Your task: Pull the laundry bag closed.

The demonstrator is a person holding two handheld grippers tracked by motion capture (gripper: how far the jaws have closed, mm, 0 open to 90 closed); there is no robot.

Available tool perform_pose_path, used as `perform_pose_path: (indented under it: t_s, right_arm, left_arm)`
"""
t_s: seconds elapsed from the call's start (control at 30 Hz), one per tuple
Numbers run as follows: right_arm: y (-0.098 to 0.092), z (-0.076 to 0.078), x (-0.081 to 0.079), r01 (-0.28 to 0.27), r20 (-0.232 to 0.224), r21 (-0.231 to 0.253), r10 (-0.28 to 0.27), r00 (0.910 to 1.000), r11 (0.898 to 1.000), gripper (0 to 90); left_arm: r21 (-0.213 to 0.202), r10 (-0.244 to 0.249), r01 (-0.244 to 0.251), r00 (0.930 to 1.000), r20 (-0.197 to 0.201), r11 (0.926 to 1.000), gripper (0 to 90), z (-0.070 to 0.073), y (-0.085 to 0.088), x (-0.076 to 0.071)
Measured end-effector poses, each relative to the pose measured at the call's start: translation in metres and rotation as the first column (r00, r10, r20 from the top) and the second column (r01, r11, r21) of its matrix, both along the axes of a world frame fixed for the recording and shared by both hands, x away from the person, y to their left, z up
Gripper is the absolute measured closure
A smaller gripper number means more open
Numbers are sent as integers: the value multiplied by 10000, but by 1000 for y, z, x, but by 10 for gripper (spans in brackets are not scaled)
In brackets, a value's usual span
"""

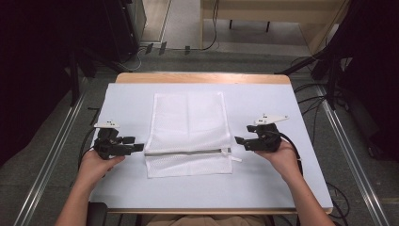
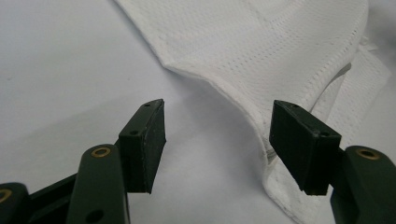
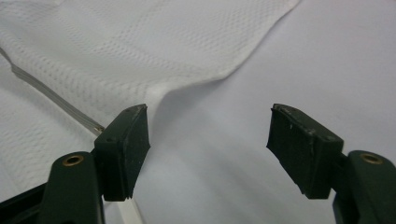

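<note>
Black pads of the left gripper (image 2: 217,144) stand wide apart with nothing between them; the hemmed side edge of the white mesh bag (image 2: 280,51) curls up just beyond, close to the right-hand pad but not pinched. Right gripper (image 3: 210,149) likewise: jaws spread, bare table cover between the pads, bag edge and the end of the zipper (image 3: 56,100) just past the left-hand pad.

From the high view, left gripper (image 1: 136,147) and right gripper (image 1: 240,140) flank the bag (image 1: 188,122) at zipper height, each just beside a side edge, neither touching. Bag lies flat in the middle of the pale blue table cover (image 1: 127,99), long axis away from the person, zipper (image 1: 186,152) running across its near part with the pull tab at the right end.

Handling, judged: thin mesh, very light, fully limp; it will drape and fold under its own weight and slide easily on the smooth cover. Not fragile, though the open weave may snag on pad corners. Best holds are the doubled side hems or the stiffer zipper tape ends; a pinch in mid-panel would only bunch one layer. Lifting evenly needs both sides taken together.
</note>
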State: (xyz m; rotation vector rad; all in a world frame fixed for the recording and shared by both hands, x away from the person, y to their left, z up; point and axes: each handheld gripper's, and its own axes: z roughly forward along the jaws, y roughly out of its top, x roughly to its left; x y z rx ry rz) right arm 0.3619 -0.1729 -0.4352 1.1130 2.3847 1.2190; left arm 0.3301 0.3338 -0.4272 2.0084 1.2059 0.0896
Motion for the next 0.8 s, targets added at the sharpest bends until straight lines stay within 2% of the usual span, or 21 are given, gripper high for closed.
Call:
perform_pose_path:
  t_s: [0.13, 0.4, 0.53, 0.63, 0.8]
  right_arm:
    - [-11, -2, 3, 309, -26, -23, -309, 9995, 9995, 293]
    - [-29, -7, 6, 552, 336, -212, -544, 9980, 9983, 249]
    - [-36, -10, 9, 761, 244, -220, -755, 9968, 9969, 235]
    - [-39, -12, 10, 743, 35, -201, -742, 9972, 9970, 204]
    - [-39, -17, 14, 792, -105, -383, -797, 9968, 9961, 204]
  left_arm:
    - [74, 254, -255, 9996, 87, 9996, 366, 0, 3, 0]
    - [167, 740, -741, 9972, 82, 9971, 362, -2, 12, 2]
    - [169, 966, -968, 9953, 91, 9952, 362, -2, 14, 2]
    - [212, 990, -993, 9950, 112, 9948, 362, -2, 15, 2]
    - [265, 1022, -1025, 9947, 100, 9944, 361, -4, 15, 3]
